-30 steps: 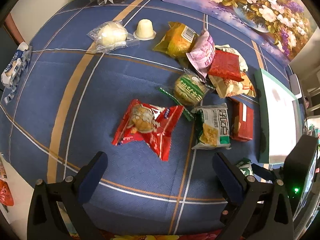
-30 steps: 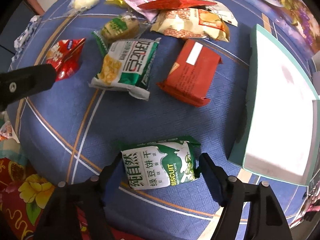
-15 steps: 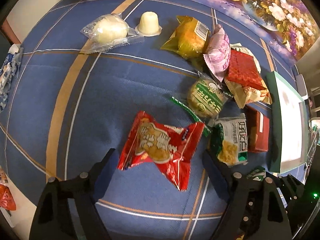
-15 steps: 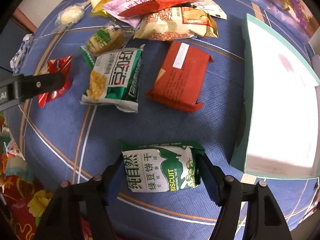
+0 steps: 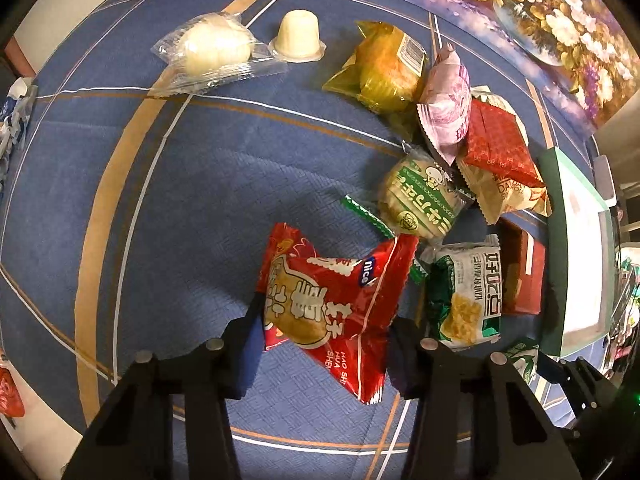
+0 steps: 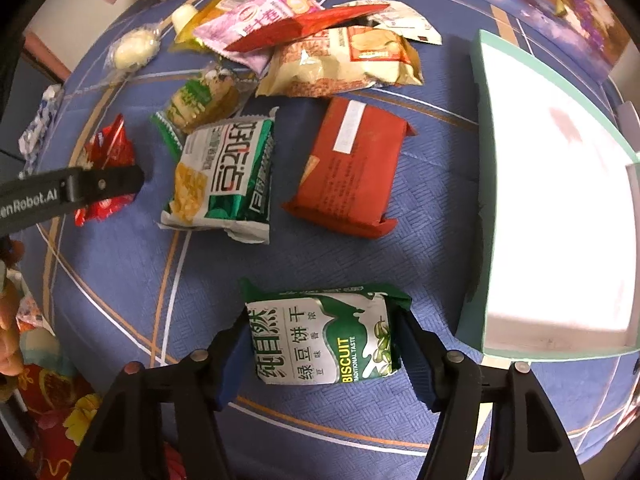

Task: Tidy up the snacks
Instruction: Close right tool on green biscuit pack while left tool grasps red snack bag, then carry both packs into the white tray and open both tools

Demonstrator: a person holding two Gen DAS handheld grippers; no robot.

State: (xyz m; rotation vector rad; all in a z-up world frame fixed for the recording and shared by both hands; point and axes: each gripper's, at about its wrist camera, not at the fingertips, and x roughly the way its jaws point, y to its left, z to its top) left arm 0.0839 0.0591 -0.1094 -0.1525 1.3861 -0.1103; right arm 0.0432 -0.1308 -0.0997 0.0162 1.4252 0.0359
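Observation:
My left gripper (image 5: pixel 324 336) is shut on a red snack packet (image 5: pixel 328 300), both pads pressing its sides, on the blue tablecloth. The same packet (image 6: pixel 106 160) shows at the left of the right wrist view behind the left gripper's finger (image 6: pixel 100 186). My right gripper (image 6: pixel 324 344) is shut on a green and white biscuit packet (image 6: pixel 324 340) and holds it above the cloth. The white tray with a teal rim (image 6: pixel 478 184) lies to its right and also shows in the left wrist view (image 5: pixel 556 240).
A pile of snacks lies mid-table: a green-white packet (image 6: pixel 224 168), a red box (image 6: pixel 352 172), a round green-wrapped cake (image 5: pixel 420 200), a yellow packet (image 5: pixel 384 68), a pink packet (image 5: pixel 444 100). A clear-wrapped bun (image 5: pixel 212 52) and a jelly cup (image 5: pixel 298 36) lie far left.
My left gripper moved forward over the red packet and closed on it. My right gripper kept its hold on the biscuit packet and shifted slightly.

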